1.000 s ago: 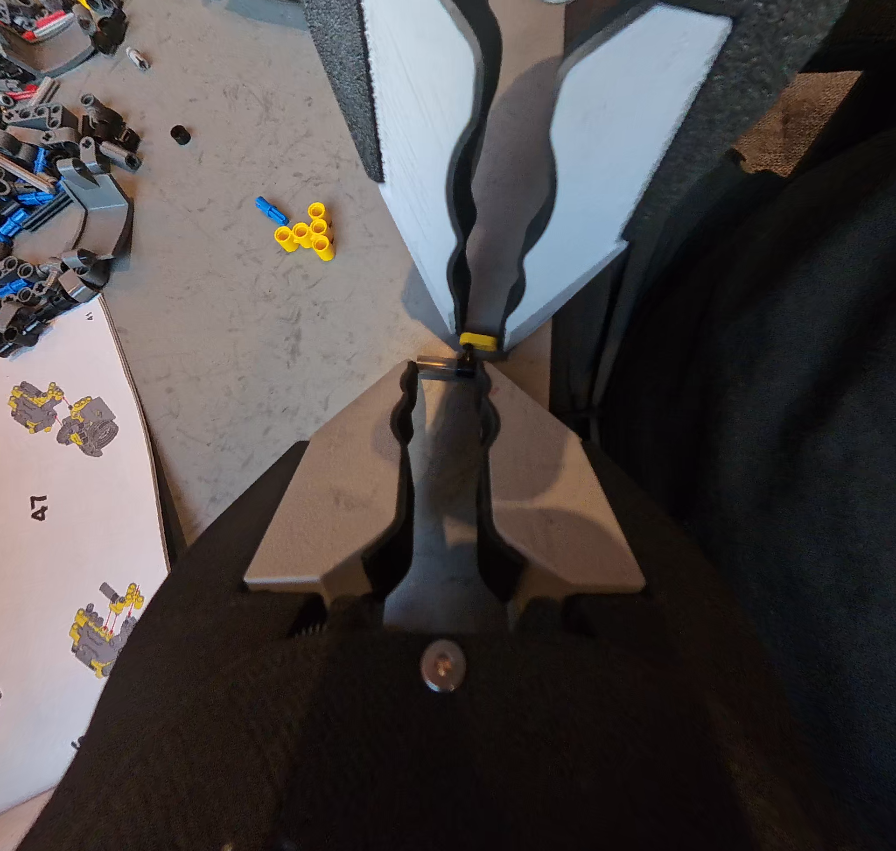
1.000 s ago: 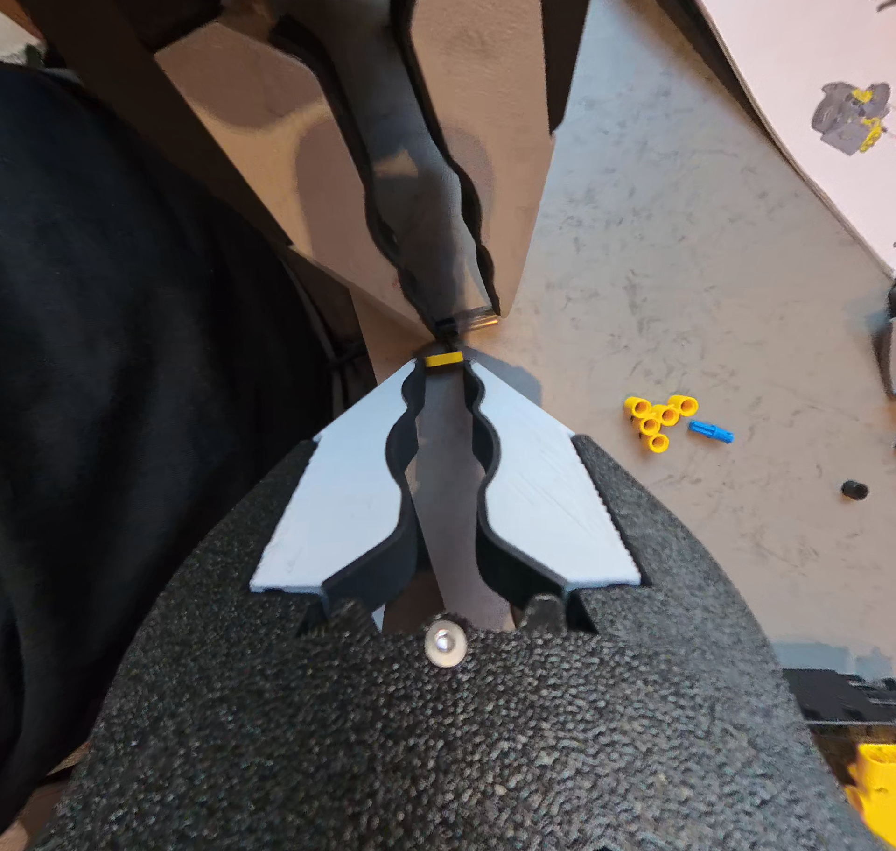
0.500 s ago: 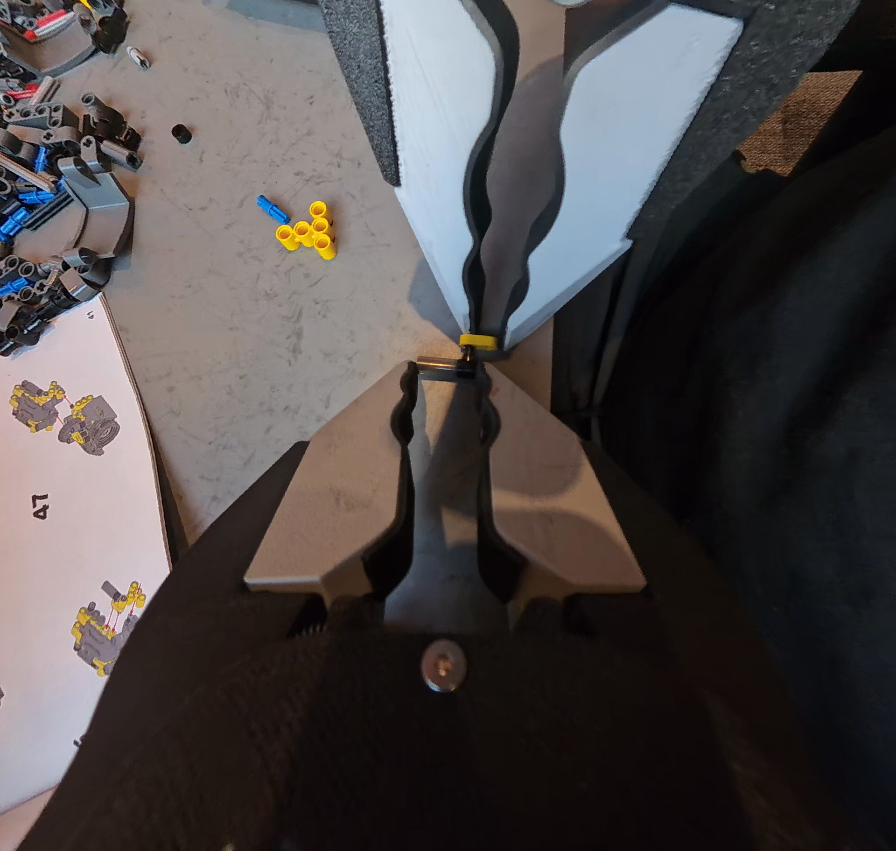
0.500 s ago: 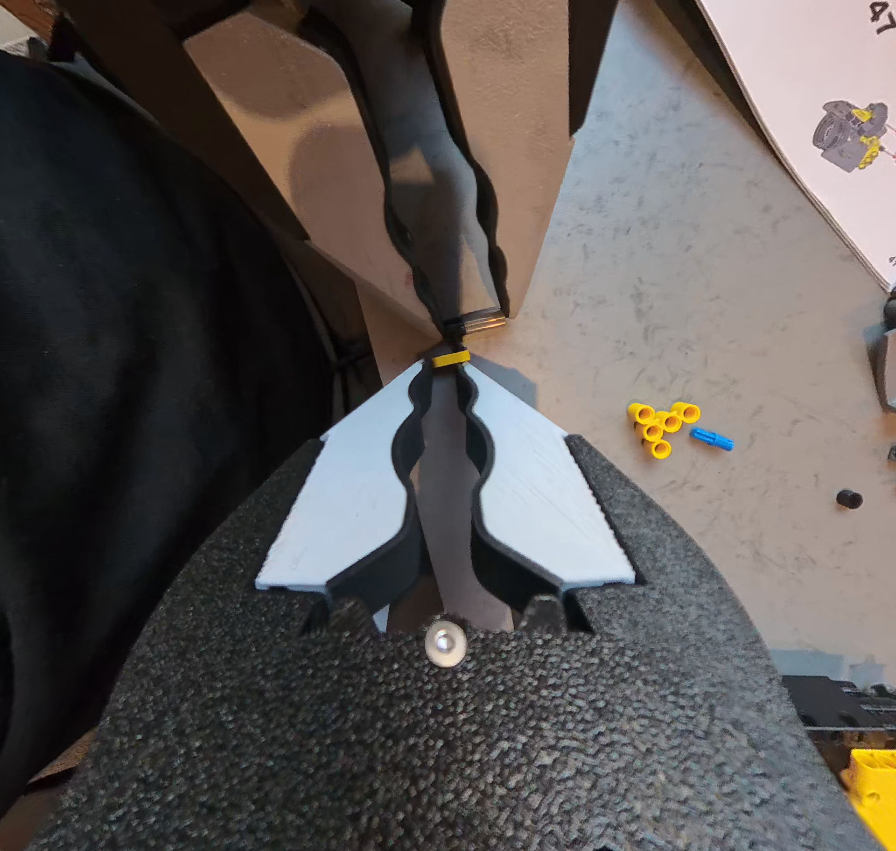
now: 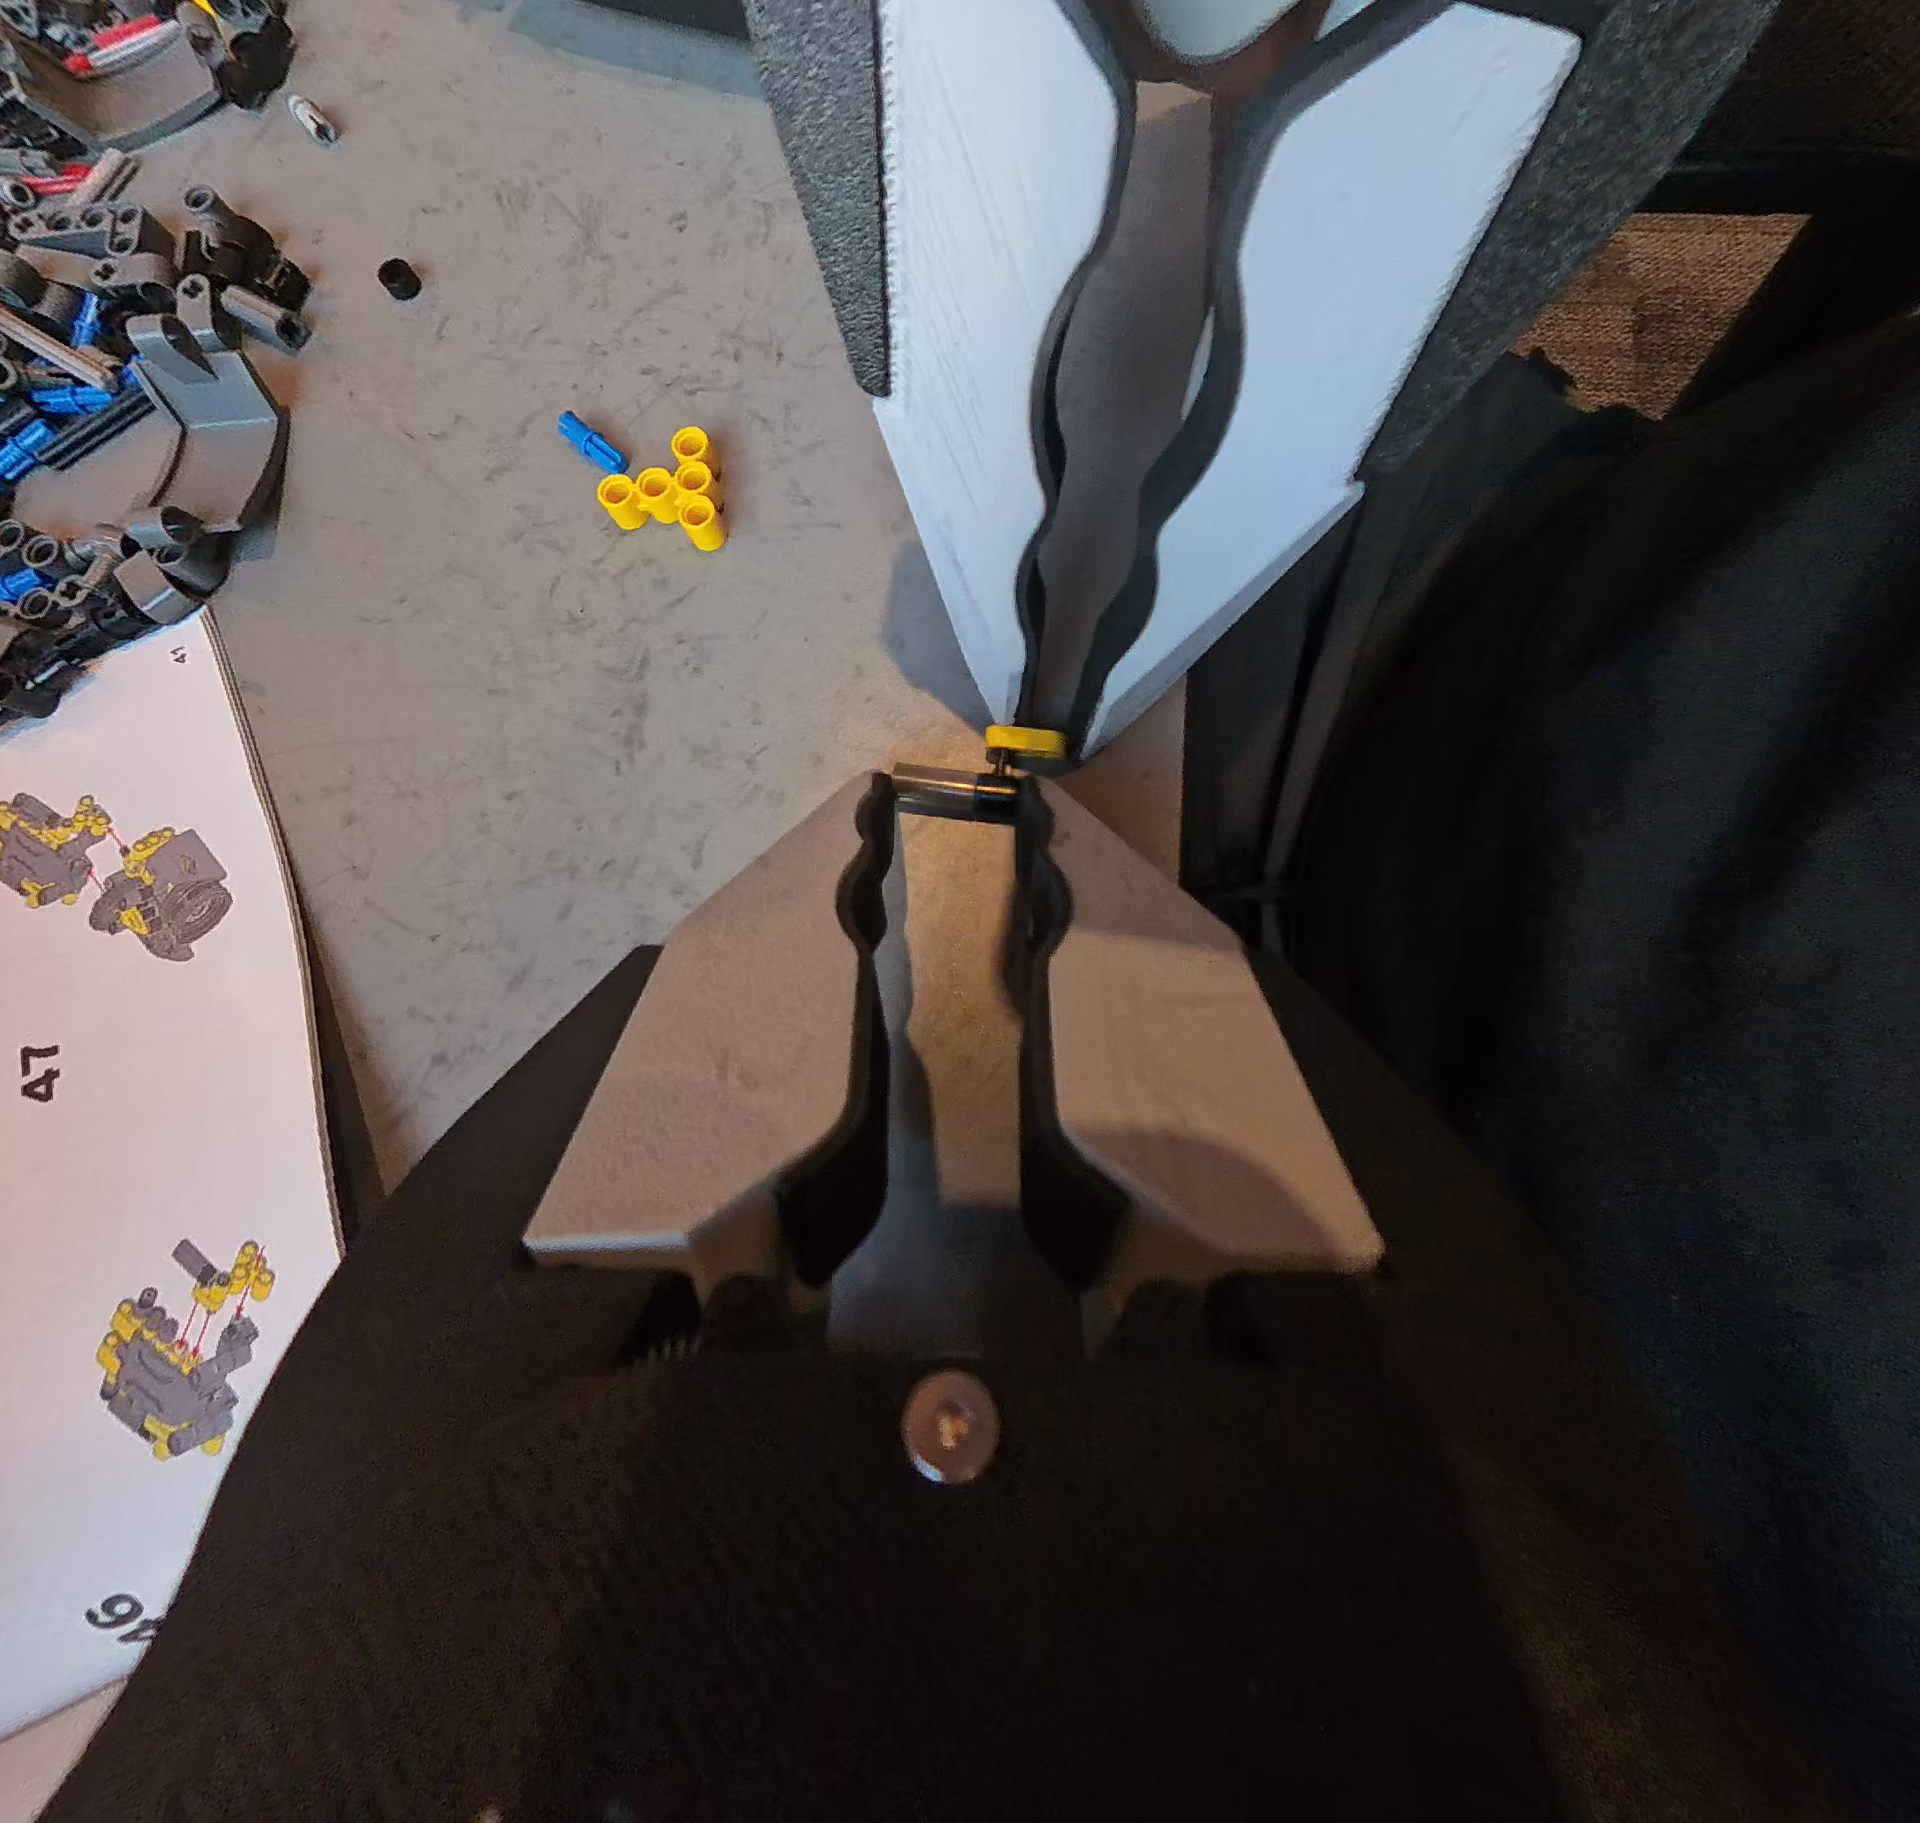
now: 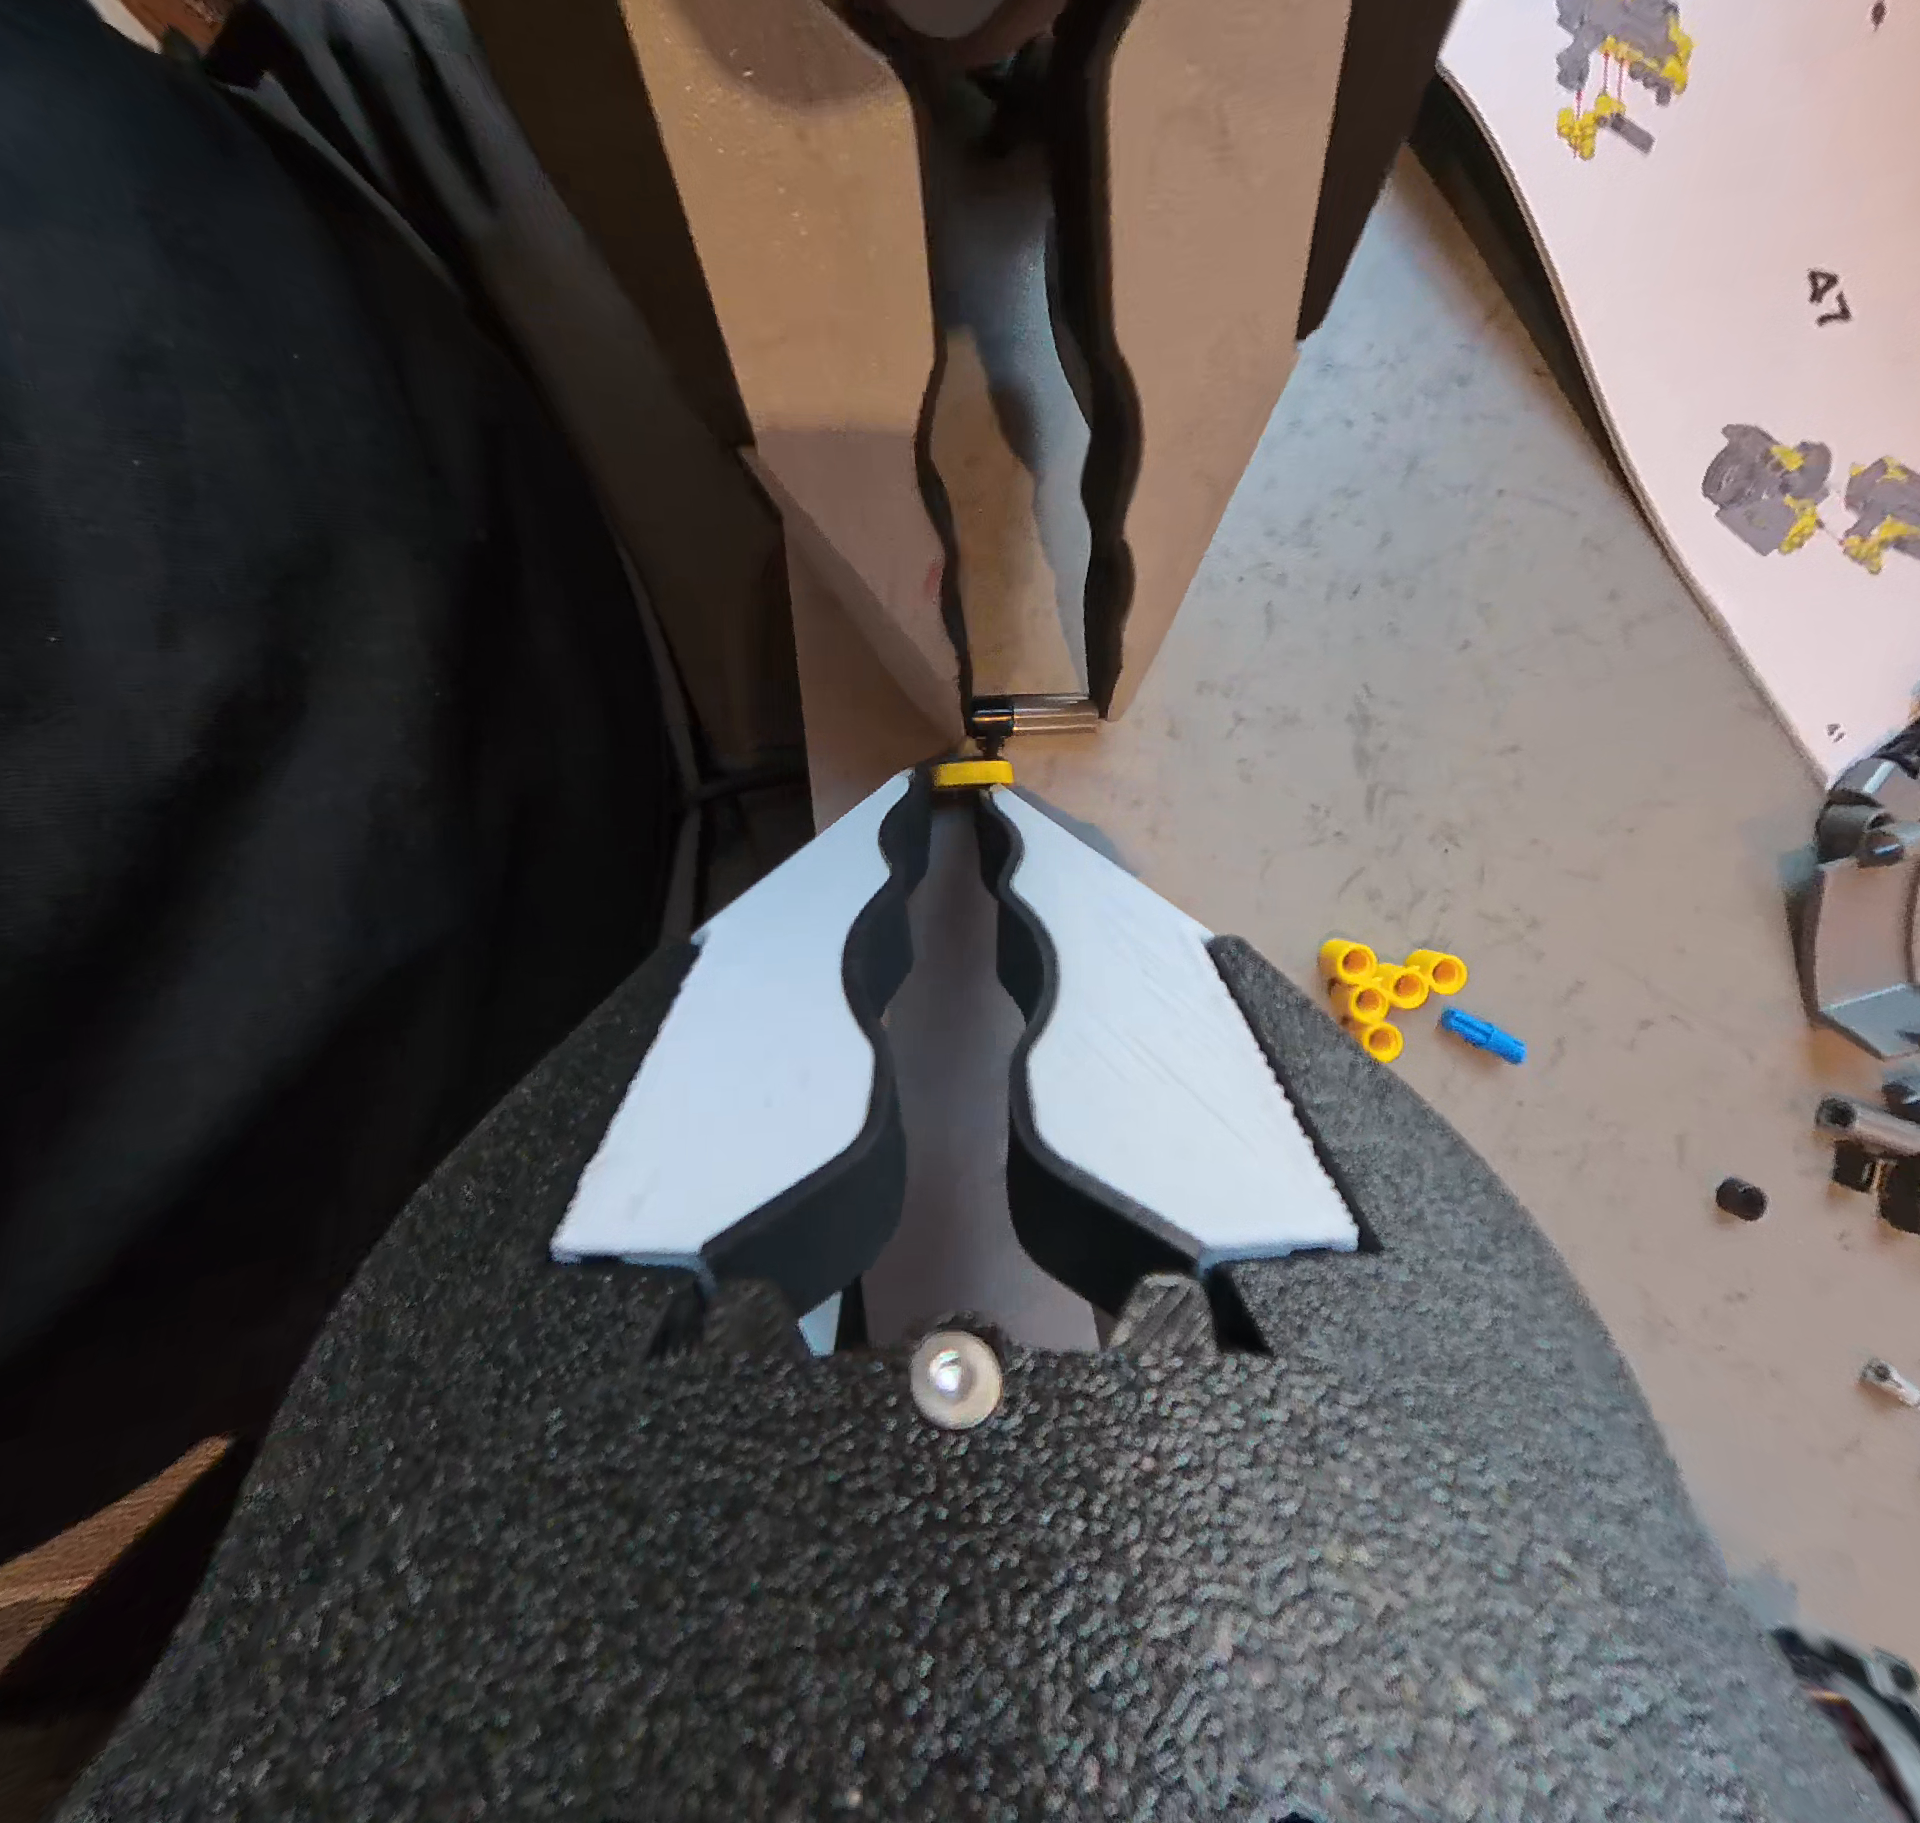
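My left gripper (image 5: 956, 799), with grey fingers, is shut on a small dark grey and black connector piece (image 5: 951, 797) held crosswise at its tips. My right gripper (image 6: 966, 781), with white fingers, is shut on a small flat yellow piece (image 6: 971, 774). The two grippers meet tip to tip above the table's near edge. A short black pin (image 5: 1000, 760) sits between the yellow piece (image 5: 1027, 737) and the dark piece's black end. The left gripper (image 6: 1029, 715) shows in the right wrist view, coming down from the top with the dark piece (image 6: 1034, 715). The right gripper (image 5: 1029, 734) shows at the top of the left wrist view.
On the grey table (image 5: 499, 786) lie a yellow connector cluster (image 5: 665, 490), a blue pin (image 5: 585, 435) and a small black bush (image 5: 398, 279). A pile of grey, black and yellow parts (image 5: 125, 339) is far left. An open instruction booklet (image 5: 125, 1098) lies front left. Dark clothing (image 5: 1610, 942) fills the right. Less than 4 cm separates the two grippers' tips. It is some 15 centimeters from my left tips to the small black bush (image 5: 398, 279). It is also in sight in the right wrist view (image 6: 1744, 1202).
Both grippers stay shut and tip to tip. The right gripper has shifted slightly right and turned, so the left gripper now stands more upright in the right wrist view.
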